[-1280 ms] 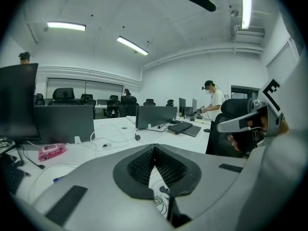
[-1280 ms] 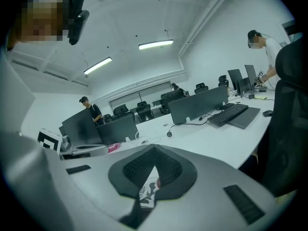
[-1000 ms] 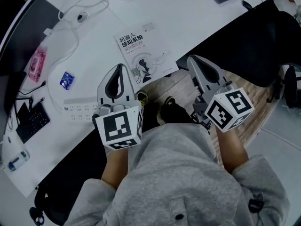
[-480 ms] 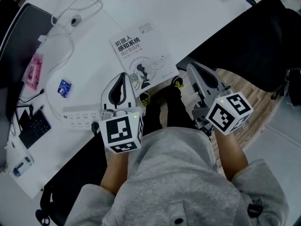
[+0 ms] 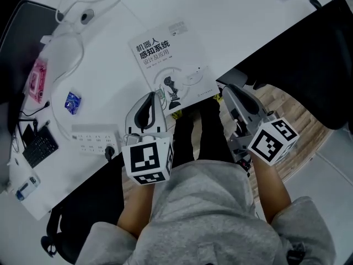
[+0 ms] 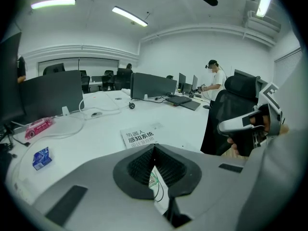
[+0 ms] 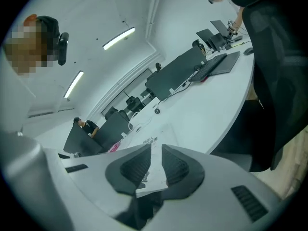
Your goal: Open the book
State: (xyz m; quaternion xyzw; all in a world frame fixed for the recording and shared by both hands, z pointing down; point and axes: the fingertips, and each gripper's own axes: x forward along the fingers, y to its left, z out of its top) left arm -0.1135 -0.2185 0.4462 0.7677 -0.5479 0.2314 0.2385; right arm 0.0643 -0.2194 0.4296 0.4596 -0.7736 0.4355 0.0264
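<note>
A closed white book with black print lies flat near the desk's front edge. My left gripper hovers just short of the book's near left corner, its tips meeting and nothing held. In the left gripper view the book lies straight beyond the shut jaws. My right gripper is off the desk edge, right of the book's near right corner. Its jaws are opening to a narrow slit with nothing between them. The book shows past them.
A white power strip, a blue packet, a pink item, white cables and a keyboard lie left of the book. A black chair stands at the right. A person stands at a far desk.
Both grippers have sunk toward the desk's front edge. The right one has rolled, turning its marker cube. The book lies where it was, still closed.
</note>
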